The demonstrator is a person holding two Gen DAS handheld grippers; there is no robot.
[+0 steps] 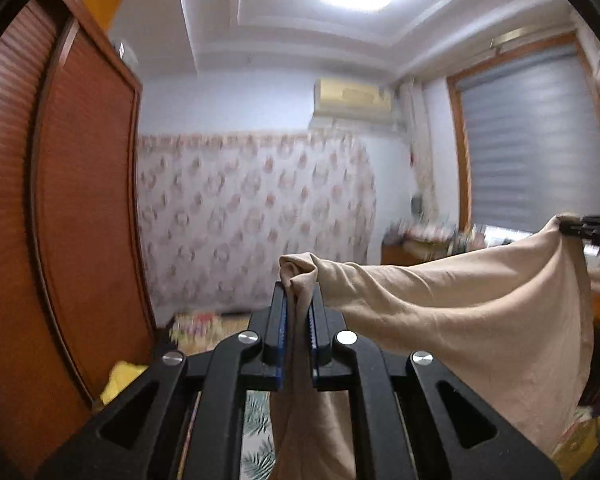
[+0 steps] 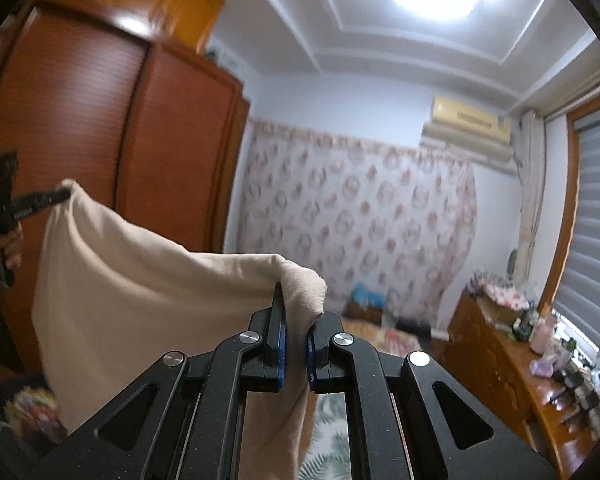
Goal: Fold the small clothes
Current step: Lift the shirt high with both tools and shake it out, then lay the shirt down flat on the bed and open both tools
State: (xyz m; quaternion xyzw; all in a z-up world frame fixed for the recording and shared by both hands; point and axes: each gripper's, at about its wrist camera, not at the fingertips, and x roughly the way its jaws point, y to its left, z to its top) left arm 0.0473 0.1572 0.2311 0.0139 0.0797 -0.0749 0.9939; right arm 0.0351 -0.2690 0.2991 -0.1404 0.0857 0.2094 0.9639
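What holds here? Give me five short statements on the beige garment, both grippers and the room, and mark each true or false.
1. The left gripper is clamped on a bunched corner of the beige garment. True.
2. The right gripper is open and holds nothing. False: it is shut on the garment's other corner.
3. The garment hangs spread in the air between the two grippers. True.
4. The garment lies neatly folded on a table. False: it is held up, unfolded.
5. The wardrobe doors are white. False: they are reddish-brown wood.
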